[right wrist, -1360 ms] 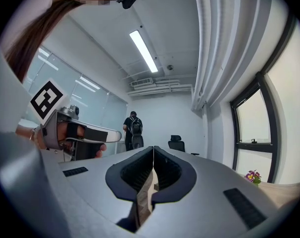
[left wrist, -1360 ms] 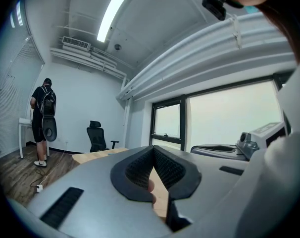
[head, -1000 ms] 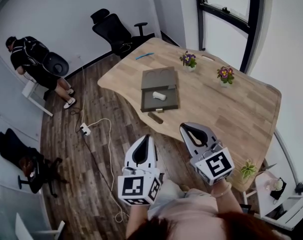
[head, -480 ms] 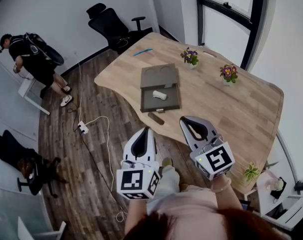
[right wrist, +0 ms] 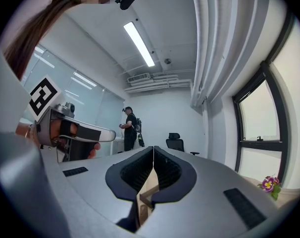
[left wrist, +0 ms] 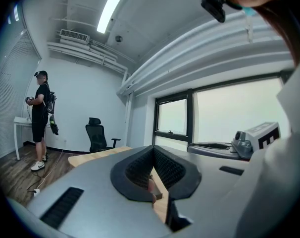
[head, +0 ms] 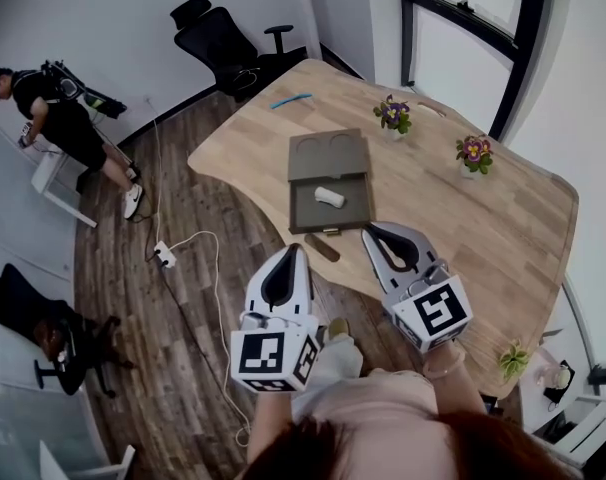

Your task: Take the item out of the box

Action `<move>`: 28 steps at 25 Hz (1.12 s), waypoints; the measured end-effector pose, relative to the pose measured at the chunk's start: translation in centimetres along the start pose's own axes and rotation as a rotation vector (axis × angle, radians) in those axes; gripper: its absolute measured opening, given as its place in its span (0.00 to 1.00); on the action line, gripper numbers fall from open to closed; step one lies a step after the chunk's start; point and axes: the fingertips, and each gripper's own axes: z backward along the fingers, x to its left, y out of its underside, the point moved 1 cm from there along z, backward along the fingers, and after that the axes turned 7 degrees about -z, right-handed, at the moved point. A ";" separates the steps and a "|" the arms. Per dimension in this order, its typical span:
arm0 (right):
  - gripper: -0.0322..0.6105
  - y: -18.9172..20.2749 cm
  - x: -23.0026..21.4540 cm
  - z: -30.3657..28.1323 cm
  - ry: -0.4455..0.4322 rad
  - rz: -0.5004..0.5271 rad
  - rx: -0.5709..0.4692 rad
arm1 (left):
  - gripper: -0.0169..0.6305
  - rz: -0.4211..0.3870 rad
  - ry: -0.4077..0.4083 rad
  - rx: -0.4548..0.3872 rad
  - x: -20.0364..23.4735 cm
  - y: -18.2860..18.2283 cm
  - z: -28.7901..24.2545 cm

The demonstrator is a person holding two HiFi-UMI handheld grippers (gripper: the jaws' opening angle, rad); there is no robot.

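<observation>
On the wooden table [head: 483, 223] lies a dark grey box [head: 311, 208], its lid [head: 328, 155] folded back flat. A small white item [head: 329, 196] rests inside it. My left gripper [head: 294, 249] hovers over the floor just short of the table's near edge, jaws shut and empty. My right gripper [head: 369, 230] reaches over the table's edge, close to the box's near right corner, also shut and empty. In the left gripper view [left wrist: 153, 148] and the right gripper view [right wrist: 153, 148] the pads meet with nothing held.
A small dark block [head: 321, 248] lies at the table edge before the box. A blue pen [head: 291, 99] and two flower pots [head: 395, 114] [head: 474, 151] stand farther back. An office chair [head: 223, 43], a person [head: 53, 108] and a power strip [head: 164, 258] are on the left.
Both grippers have moved forward toward the table and the box, staying shut. The box now appears nearer to them. The person at the left has shifted a little.
</observation>
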 end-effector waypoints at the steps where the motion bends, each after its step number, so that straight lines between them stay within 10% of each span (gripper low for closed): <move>1: 0.05 0.1 -0.2 -0.6 0.001 0.000 0.003 | 0.02 0.001 0.002 0.001 0.4 0.0 -0.5; 28: 0.05 4.6 -3.5 -13.9 0.003 0.025 0.160 | 0.02 0.033 0.118 0.069 9.1 3.7 -11.4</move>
